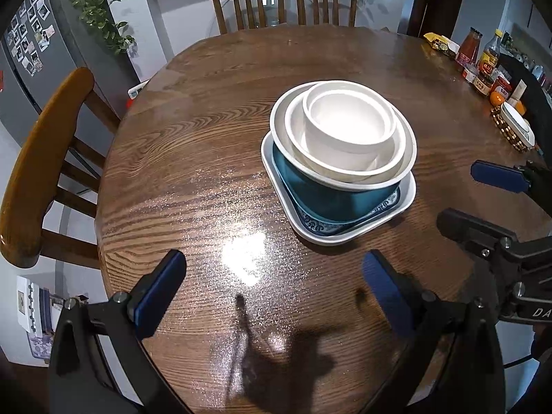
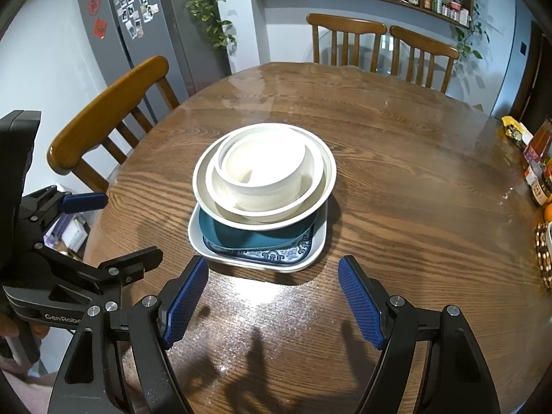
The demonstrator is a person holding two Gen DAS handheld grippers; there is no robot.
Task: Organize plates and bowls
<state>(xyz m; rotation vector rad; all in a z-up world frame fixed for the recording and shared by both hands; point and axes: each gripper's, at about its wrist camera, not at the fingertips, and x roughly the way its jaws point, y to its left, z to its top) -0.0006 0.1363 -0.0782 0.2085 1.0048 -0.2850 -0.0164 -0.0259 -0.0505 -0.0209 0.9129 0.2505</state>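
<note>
One stack of dishes stands in the middle of the round wooden table [image 1: 193,158] [image 2: 396,158]. At the bottom lies a white square plate [image 1: 408,195] [image 2: 319,241], on it a blue patterned plate [image 1: 310,222] [image 2: 276,253], then a teal bowl [image 1: 331,203] [image 2: 241,234]. Nested white bowls [image 1: 348,127] [image 2: 265,169] sit on top. My left gripper [image 1: 274,288] hangs open over bare wood, nearer than the stack. My right gripper [image 2: 272,298] is open too, just short of the square plate, with nothing between its blue pads.
Wooden chairs [image 1: 45,172] [image 2: 348,38] stand at the left and far sides. Sauce bottles, jars and oranges [image 1: 483,62] [image 2: 538,172] crowd the table's right edge, beside a beaded mat with a white dish [image 1: 514,127]. A grey fridge [image 2: 145,24] stands at back left.
</note>
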